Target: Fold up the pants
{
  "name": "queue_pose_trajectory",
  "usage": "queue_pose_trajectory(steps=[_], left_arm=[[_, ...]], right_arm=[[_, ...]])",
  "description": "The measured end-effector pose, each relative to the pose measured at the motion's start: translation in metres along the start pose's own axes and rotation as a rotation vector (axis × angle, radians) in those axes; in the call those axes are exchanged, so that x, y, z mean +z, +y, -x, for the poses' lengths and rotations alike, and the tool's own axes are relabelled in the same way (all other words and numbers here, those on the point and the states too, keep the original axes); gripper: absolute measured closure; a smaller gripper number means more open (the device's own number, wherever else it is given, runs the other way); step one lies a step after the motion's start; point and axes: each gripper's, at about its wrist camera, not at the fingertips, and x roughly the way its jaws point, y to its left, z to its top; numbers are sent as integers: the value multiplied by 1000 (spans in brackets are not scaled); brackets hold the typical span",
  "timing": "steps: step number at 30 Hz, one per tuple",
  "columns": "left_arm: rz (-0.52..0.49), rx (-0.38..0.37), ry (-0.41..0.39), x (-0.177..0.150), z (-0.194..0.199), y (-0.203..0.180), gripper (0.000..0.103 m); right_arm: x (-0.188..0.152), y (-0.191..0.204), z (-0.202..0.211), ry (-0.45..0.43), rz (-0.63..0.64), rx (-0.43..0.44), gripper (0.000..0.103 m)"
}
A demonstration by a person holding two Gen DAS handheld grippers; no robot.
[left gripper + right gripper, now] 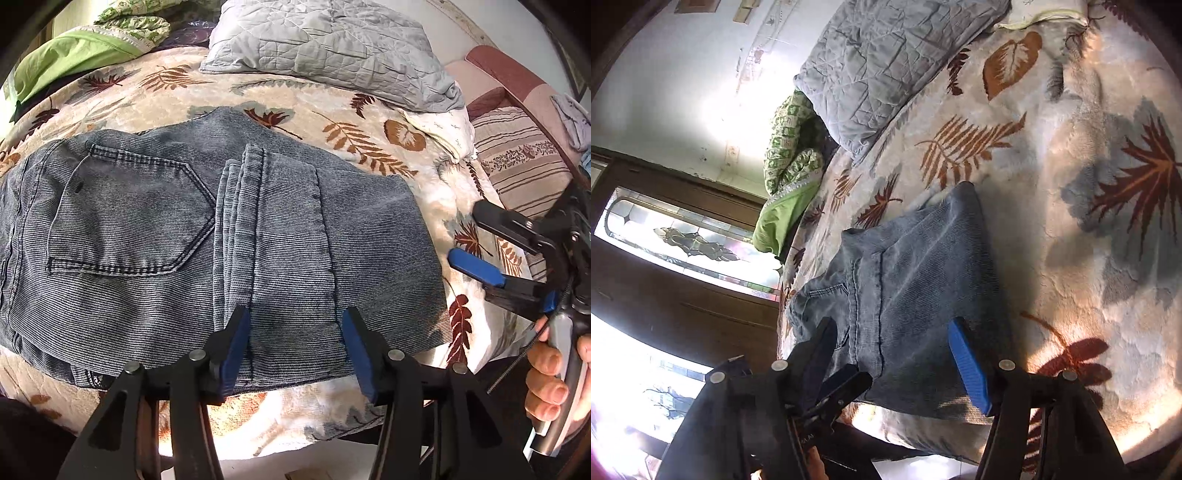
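Folded blue-grey corduroy pants [192,236] lie on the leaf-patterned blanket [369,122] beneath your left gripper [293,350], jaws apart, gripping nothing; your right gripper [476,240], beside them, gapes too.

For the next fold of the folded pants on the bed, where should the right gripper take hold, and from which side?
Probably the pants' right-hand folded edge, approached from the bare blanket beside it, where the right gripper already hovers with its jaws open. The stacked layers there end in one thick, straight edge lying flat, so one jaw could slide underneath and pinch all the layers together.
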Motion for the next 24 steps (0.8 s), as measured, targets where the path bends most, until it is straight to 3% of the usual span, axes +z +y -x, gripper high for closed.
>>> queue_pose_trajectory(steps=[1, 3, 5, 8, 10, 12, 14, 16, 18, 21, 24], left_arm=[[4, -5, 0, 0, 0, 1, 50], [11, -20, 4, 1, 1, 3, 50], [16, -42, 1, 1, 4, 7, 50], [60, -78, -20, 1, 14, 15, 49], [99, -119, -76, 0, 29, 26, 44], [151, -140, -142, 0, 45, 41, 33], [213, -151, -190, 0, 55, 60, 30], [259, -138, -192, -1, 58, 80, 30], [308, -124, -195, -4, 61, 100, 30], [406, -137, -257, -15, 77, 131, 30], [516, -167, -331, -28, 94, 162, 30]], right_arm=[[3, -4, -9, 18, -1, -1, 34], [5, -21, -37, 96, -16, -89, 31], [4, -25, -37, 68, -36, -71, 31], [1, -3, -22, 37, 30, -118, 31], [-5, 7, -13, 26, 74, -135, 31], [-14, 13, -8, 16, 102, -143, 30], [-21, 9, -15, 37, 118, -165, 28], [-25, -9, -30, 89, 85, -186, 28], [-26, -9, -24, 57, 63, -169, 28], [-26, 10, -18, 39, 113, -214, 28], [-30, 35, -19, 30, 197, -201, 28]])
